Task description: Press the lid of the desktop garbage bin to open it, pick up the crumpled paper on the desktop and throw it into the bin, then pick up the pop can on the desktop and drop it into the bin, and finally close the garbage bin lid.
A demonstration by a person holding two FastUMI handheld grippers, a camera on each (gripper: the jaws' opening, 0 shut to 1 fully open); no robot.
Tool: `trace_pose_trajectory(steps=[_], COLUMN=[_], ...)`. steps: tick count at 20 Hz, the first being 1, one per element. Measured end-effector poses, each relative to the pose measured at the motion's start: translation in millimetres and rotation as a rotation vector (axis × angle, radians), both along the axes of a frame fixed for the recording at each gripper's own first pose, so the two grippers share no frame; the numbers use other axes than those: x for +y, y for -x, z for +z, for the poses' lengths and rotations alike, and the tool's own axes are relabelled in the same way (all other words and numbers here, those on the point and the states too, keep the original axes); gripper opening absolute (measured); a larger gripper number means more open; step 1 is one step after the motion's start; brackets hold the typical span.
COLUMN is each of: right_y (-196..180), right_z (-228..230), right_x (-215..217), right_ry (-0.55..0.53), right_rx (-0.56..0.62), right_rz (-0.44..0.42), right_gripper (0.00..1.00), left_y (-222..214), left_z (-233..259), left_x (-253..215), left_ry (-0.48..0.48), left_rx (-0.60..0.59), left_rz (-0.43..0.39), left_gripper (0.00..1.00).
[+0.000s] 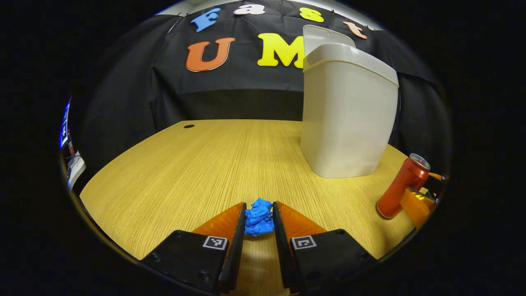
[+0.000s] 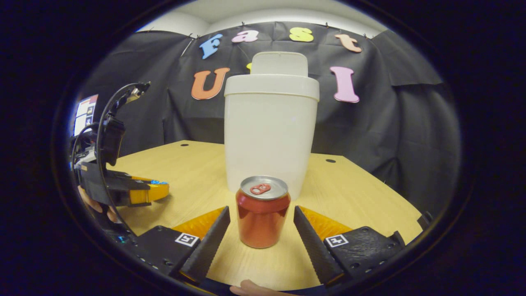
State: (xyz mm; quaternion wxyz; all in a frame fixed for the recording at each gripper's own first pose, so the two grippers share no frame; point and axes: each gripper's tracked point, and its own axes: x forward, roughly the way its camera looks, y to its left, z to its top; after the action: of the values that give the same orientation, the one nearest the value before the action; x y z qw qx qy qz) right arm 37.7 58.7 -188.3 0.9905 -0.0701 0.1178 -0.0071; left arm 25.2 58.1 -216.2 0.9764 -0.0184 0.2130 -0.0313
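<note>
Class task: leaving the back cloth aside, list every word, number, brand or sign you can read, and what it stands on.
Bin: none.
Pop can: no brand or words readable.
Crumpled paper: none.
Square tags on the left claw and right claw: coded patterns, no words.
Screen: too small to read.

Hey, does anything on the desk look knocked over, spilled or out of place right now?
Nothing stands out. The bin stands upright with its lid flipped up, the pop can is upright and undented, and the crumpled paper sits between the left hand-held gripper's fingers.
</note>
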Motion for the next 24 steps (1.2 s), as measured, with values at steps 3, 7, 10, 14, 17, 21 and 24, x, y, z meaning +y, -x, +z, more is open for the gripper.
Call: trace_pose_trajectory(steps=[3, 7, 10, 14, 17, 21, 24], right_y=[-9.2, -13.5, -14.1, -6.3, 1.5, 9.3, 16.7], right_z=[-2.2, -1.6, 1.1, 26.9, 51.2, 90.0, 115.0], right_x=[-0.4, -2.2, -5.8, -16.3, -23.6, -39.3, -51.3], right_ry=[0.010, -0.008, -0.044, -0.062, -0.099, -0.107, -0.119], right_rx=[0.003, 0.007, 0.023, -0.009, -0.040, -0.110, -0.151], right_rz=[-0.008, -0.016, -0.023, -0.037, -0.020, -0.001, 0.023], right_gripper=[0.98, 0.84, 0.82, 0.82, 0.81, 0.81, 0.81], left_y=[1.4, 5.5, 10.6, 19.0, 22.6, 25.3, 26.1], left_z=[17.5, 43.8, 56.3, 93.4, 118.2, 151.2, 168.3], left_x=[-2.7, 1.9, 3.2, 10.8, 7.1, 16.1, 3.7], left_ry=[0.030, -0.004, -0.024, -0.031, 0.013, -0.008, -0.004], left_rx=[-0.052, -0.129, -0.152, -0.221, -0.258, -0.298, -0.292], left_rz=[-0.007, 0.004, -0.004, 0.012, 0.002, 0.056, 0.042], left_gripper=[0.42, 0.42, 0.42, 0.42, 0.42, 0.42, 0.42])
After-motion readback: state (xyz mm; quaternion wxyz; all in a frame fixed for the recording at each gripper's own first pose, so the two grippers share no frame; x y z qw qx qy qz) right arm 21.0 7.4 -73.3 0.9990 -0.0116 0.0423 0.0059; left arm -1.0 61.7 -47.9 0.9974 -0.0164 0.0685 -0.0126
